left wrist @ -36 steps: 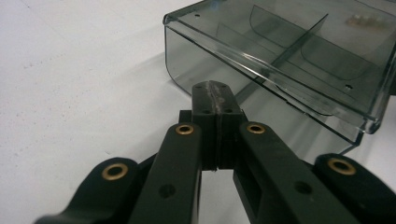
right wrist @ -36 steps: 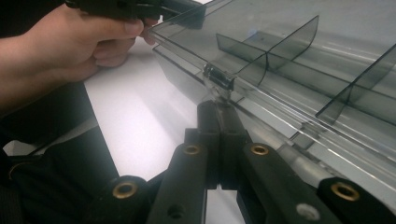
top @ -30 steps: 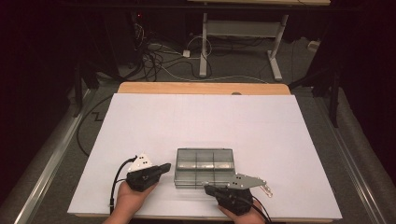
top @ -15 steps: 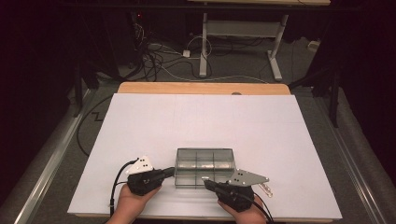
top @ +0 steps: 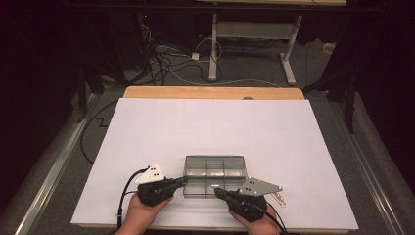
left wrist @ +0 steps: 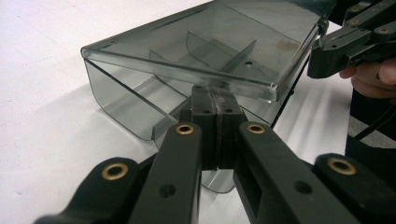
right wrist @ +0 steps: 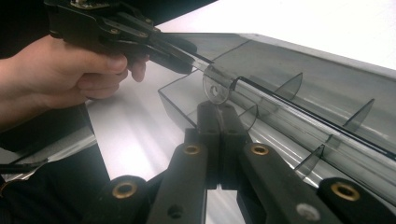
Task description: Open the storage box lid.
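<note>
Both hands have shifted inward toward the box since the earlier pictures, the right one most, so that each tool now meets a near corner of it. Smoky clear compartment box (top: pixel 214 175) sits on the white table (top: pixel 210 127), near the front edge, between the two hands. Left tool (top: pixel 180 181) has its jaws pressed together at the box's near left edge; in the left gripper view the closed tips (left wrist: pixel 215 95) sit right under the lid's (left wrist: pixel 196 56) rim, touching it, and the lid stands raised at a slant above the tray. Whether the rim is actually pinched, cannot tell. Right tool (top: pixel 216 190) likewise has jaws together, tips (right wrist: pixel 217 108) just below a small round tab (right wrist: pixel 214 89) on the lid's edge. Compartments look empty. Judgement: lid opening is under way, partly lifted; swinging it fully back is left to do.
</note>
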A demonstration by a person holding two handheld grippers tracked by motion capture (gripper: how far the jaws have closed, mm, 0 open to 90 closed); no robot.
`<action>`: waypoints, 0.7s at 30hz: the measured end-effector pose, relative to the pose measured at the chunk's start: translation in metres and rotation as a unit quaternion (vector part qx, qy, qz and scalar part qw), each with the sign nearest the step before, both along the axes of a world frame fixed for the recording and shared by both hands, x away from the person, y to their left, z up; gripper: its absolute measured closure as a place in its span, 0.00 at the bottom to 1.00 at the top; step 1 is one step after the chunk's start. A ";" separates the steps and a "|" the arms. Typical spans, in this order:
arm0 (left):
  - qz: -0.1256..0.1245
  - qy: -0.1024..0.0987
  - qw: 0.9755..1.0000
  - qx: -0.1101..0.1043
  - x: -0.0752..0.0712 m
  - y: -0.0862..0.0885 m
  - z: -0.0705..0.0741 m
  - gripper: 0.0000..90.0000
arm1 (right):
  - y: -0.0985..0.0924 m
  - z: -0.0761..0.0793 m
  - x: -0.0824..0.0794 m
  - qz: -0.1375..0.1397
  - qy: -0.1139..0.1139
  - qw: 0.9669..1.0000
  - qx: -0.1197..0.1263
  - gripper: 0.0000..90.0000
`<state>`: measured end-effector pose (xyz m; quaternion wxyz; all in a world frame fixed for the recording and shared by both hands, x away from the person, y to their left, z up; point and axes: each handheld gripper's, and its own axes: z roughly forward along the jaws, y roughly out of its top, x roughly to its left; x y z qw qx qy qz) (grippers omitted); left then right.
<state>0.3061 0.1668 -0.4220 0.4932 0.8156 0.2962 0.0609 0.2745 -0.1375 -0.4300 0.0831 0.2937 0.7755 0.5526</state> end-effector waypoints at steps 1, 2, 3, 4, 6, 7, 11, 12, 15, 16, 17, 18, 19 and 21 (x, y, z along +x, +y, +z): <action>0.000 0.000 1.000 0.001 0.000 0.000 0.000 0.97 | 0.000 0.000 0.000 0.000 0.000 1.000 -0.001 1.00; -0.001 0.000 1.000 0.001 0.000 0.000 0.000 0.97 | 0.000 -0.001 -0.001 0.000 0.000 1.000 -0.002 1.00; -0.001 0.000 1.000 0.001 0.001 0.000 0.000 0.97 | 0.000 -0.001 -0.001 -0.001 0.000 1.000 -0.002 1.00; -0.002 -0.001 1.000 0.001 0.001 -0.001 0.000 0.97 | -0.001 -0.001 -0.001 -0.001 0.000 1.000 -0.003 1.00; -0.001 0.000 1.000 0.000 0.001 -0.001 0.000 0.97 | -0.002 -0.001 -0.002 -0.004 -0.001 1.000 -0.004 1.00; -0.002 0.000 1.000 0.001 0.001 -0.001 0.000 0.97 | -0.002 -0.001 -0.002 -0.004 -0.002 1.000 -0.006 1.00; -0.002 -0.002 1.000 -0.001 0.002 -0.001 0.001 0.97 | -0.007 -0.003 -0.003 -0.013 -0.001 1.000 -0.011 1.00; -0.002 -0.003 1.000 -0.001 0.002 -0.001 0.001 0.97 | -0.009 -0.004 -0.003 -0.015 -0.001 1.000 -0.012 1.00; -0.002 -0.004 1.000 -0.002 0.002 -0.001 0.002 0.97 | -0.014 -0.004 -0.003 -0.022 -0.001 1.000 -0.015 1.00; -0.002 -0.005 1.000 -0.002 0.003 -0.001 0.002 0.97 | -0.016 -0.004 -0.003 -0.025 -0.001 1.000 -0.015 1.00; -0.002 -0.006 1.000 -0.003 0.003 -0.001 0.002 0.97 | -0.018 -0.004 -0.004 -0.027 -0.003 0.999 -0.016 1.00; -0.002 -0.007 1.000 -0.002 0.003 -0.001 0.002 0.97 | -0.020 -0.004 -0.004 -0.030 -0.003 0.999 -0.016 1.00; -0.003 -0.007 1.000 -0.003 0.003 -0.001 0.002 0.97 | -0.022 -0.004 -0.004 -0.033 -0.004 0.999 -0.016 1.00; -0.003 -0.008 1.000 -0.003 0.003 -0.001 0.002 0.97 | -0.026 -0.004 -0.004 -0.038 -0.005 0.999 -0.016 1.00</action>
